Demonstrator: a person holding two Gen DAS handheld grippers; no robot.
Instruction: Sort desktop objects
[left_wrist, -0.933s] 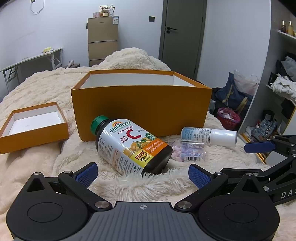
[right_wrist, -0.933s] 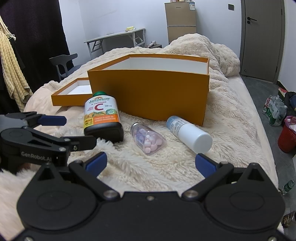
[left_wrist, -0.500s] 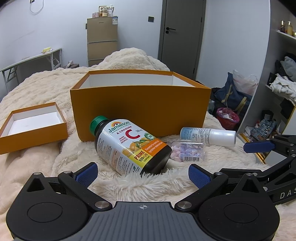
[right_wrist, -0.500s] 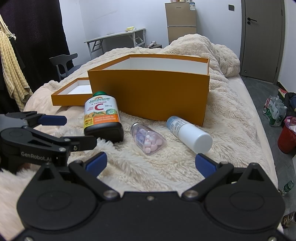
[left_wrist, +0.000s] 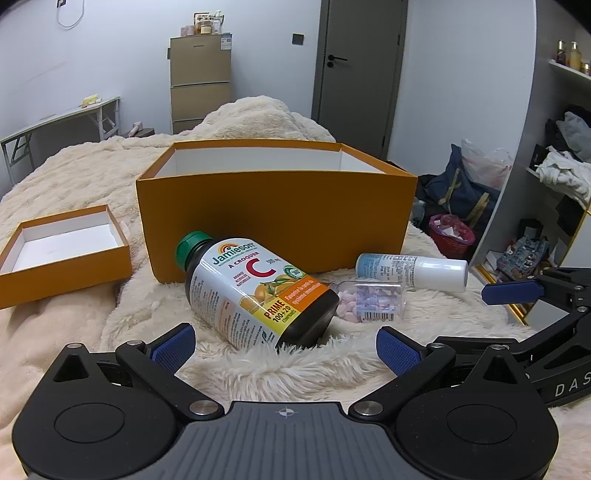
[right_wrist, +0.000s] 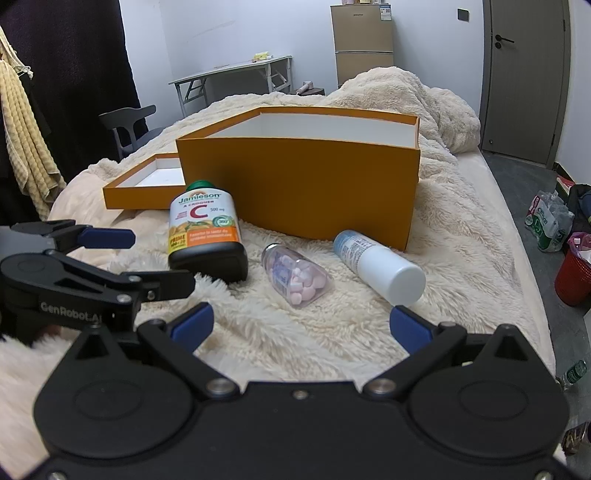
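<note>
A dark vitamin C bottle (left_wrist: 255, 291) with a green cap lies on a fluffy cream blanket in front of a large open orange box (left_wrist: 275, 206). Beside it lie a clear pill bottle (left_wrist: 369, 301) and a white tube bottle (left_wrist: 413, 271). My left gripper (left_wrist: 284, 347) is open and empty, just short of the vitamin bottle. My right gripper (right_wrist: 301, 325) is open and empty, just short of the pill bottle (right_wrist: 295, 275). The vitamin bottle (right_wrist: 205, 230), the white bottle (right_wrist: 380, 264) and the box (right_wrist: 306, 184) also show in the right wrist view.
A shallow orange lid (left_wrist: 62, 251) lies open left of the box. The bed's right edge drops to a floor with bags, a red basket (right_wrist: 574, 275) and shelves (left_wrist: 554, 184). A chair (right_wrist: 125, 125) and a desk stand behind.
The left wrist view has shifted very slightly, so the objects sit a touch further left. The right gripper has not moved. Both grippers stay open.
</note>
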